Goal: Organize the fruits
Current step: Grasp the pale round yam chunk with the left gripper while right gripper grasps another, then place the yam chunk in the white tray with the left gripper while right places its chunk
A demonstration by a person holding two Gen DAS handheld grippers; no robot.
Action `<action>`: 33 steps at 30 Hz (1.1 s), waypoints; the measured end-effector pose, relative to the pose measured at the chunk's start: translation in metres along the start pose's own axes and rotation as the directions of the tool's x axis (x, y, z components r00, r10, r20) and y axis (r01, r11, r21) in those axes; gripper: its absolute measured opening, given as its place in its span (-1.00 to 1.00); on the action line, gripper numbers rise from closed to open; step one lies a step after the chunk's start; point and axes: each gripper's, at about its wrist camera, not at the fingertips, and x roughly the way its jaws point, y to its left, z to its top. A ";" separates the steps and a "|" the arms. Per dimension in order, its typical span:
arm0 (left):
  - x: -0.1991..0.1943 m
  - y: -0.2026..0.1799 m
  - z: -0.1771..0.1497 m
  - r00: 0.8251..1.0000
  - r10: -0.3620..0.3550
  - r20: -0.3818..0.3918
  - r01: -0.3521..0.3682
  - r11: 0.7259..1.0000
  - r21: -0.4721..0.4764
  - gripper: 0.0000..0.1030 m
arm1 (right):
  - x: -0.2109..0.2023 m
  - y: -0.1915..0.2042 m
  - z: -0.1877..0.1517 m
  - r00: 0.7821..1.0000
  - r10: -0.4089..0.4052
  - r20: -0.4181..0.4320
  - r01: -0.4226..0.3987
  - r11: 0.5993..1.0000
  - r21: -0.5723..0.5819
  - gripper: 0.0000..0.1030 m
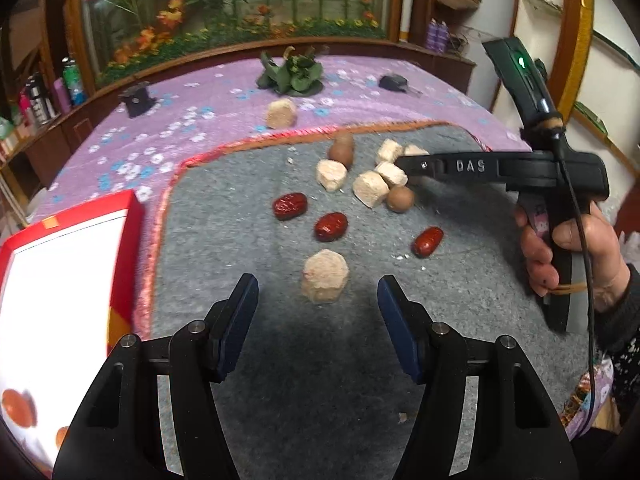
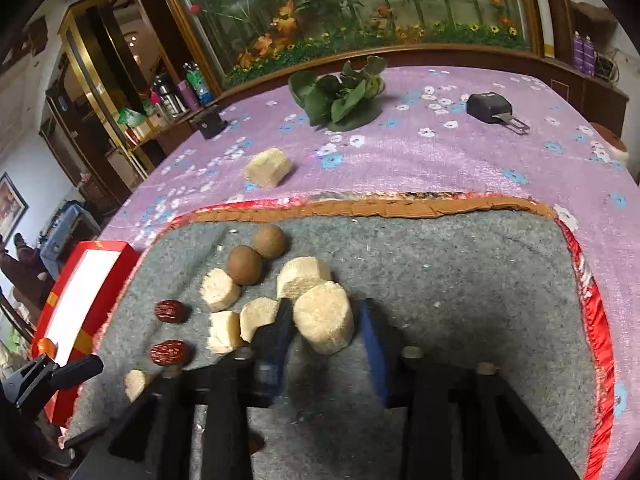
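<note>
In the left wrist view my left gripper (image 1: 318, 286) is open, and a beige chunk (image 1: 324, 276) lies on the grey mat (image 1: 240, 240) between its fingertips, untouched. Beyond it are three red dates (image 1: 331, 226), two brown round fruits (image 1: 400, 199) and more beige chunks (image 1: 371, 188). My right gripper (image 1: 404, 162) reaches into that pile from the right. In the right wrist view the right gripper (image 2: 326, 320) is shut on a round beige chunk (image 2: 324, 318), with its blue pads against both sides. A red box (image 1: 132, 216) with a white inside stands at the left.
The mat lies on a purple flowered cloth (image 1: 192, 120), where one beige chunk (image 1: 281, 113) sits off the mat. Leafy greens (image 1: 290, 74) and two black objects (image 1: 136, 98) (image 1: 394, 82) are at the back. A hand (image 1: 560, 248) holds the right gripper.
</note>
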 end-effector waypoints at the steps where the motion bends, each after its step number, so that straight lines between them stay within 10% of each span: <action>1: 0.002 0.000 0.001 1.000 0.003 -0.005 -0.003 1.000 0.005 0.21 | -0.001 -0.001 0.000 1.000 0.006 0.003 -0.006 1.000 0.007 -0.45; 14: 0.027 0.003 0.008 0.996 -0.048 -0.080 0.046 0.999 -0.026 -0.45 | -0.020 -0.023 0.005 0.995 0.093 0.042 -0.099 0.981 0.164 -0.45; 33: -0.056 0.017 -0.002 0.985 0.092 0.143 -0.065 0.981 -0.181 -0.46 | -0.043 -0.032 0.007 0.983 0.055 0.175 -0.087 0.980 0.179 -0.46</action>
